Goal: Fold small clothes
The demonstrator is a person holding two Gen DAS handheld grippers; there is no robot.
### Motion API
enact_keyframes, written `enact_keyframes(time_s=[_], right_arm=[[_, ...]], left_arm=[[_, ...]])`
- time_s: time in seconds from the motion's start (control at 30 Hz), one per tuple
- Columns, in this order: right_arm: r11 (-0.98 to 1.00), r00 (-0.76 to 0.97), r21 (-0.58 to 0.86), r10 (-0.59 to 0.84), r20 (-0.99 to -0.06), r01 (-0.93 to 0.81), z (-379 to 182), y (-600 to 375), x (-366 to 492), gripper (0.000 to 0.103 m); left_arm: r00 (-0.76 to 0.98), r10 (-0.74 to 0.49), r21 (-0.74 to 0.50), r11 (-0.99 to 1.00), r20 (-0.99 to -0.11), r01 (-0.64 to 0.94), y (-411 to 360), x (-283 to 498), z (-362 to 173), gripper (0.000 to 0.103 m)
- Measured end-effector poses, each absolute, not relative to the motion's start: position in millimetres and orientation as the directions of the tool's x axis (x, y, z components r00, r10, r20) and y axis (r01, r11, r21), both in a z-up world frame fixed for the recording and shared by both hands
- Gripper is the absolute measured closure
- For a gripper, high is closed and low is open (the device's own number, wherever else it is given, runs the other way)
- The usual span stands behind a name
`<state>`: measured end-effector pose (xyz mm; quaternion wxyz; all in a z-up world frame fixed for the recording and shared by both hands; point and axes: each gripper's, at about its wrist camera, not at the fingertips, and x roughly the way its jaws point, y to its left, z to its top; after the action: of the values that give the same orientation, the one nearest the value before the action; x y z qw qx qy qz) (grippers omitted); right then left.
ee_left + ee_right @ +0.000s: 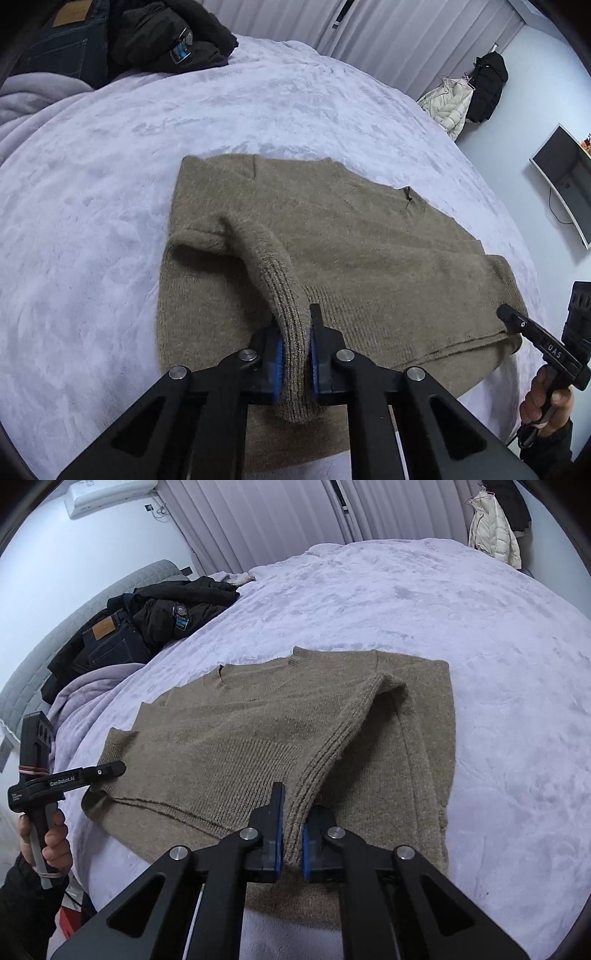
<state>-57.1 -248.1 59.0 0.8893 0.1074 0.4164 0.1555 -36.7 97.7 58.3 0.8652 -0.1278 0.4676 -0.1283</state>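
Sweater (pixel 351 236) cuffs pinched by left tool (pixel 295 343) and right tool (pixel 293 827).

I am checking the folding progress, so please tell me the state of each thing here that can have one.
Left gripper: shut on sweater cuff.
Right gripper: shut on sweater cuff.
Sweater: flat on the bed, both sleeves pulled toward the hem.
Jeans: folded, in the pile.
Black jacket: crumpled on the pile.
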Motion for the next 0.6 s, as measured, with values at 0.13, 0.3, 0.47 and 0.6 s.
enact_keyframes(time_s=[0.13, 0.3, 0.47, 0.6], right_arm=[[0.912, 0.631, 0.348, 0.404, -0.662, -0.219, 86, -254, -51, 0.095], [0.895, 0.678, 0.412, 0.412, -0.610, -0.172, 111, -271, -21, 0.095], [0.895, 0.692, 0.432, 0.382, -0.613, -0.111, 112, -273, 21, 0.095], [0.910, 0.680, 0.409, 0.337, -0.651, -0.059, 97, -266, 59, 0.095]], left_arm=[[0.584, -0.361, -0.351, 0.926, -0.727, 0.136, 92, -22, 92, 0.091], [0.595, -0.358, -0.356, 0.926, -0.720, 0.127, 88, 24, 105, 0.091], [0.562, -0.336, -0.357, 0.931, -0.756, 0.076, 87, 70, 86, 0.091], [0.532, -0.298, -0.339, 0.941, -0.792, 0.022, 89, 96, 68, 0.086]])
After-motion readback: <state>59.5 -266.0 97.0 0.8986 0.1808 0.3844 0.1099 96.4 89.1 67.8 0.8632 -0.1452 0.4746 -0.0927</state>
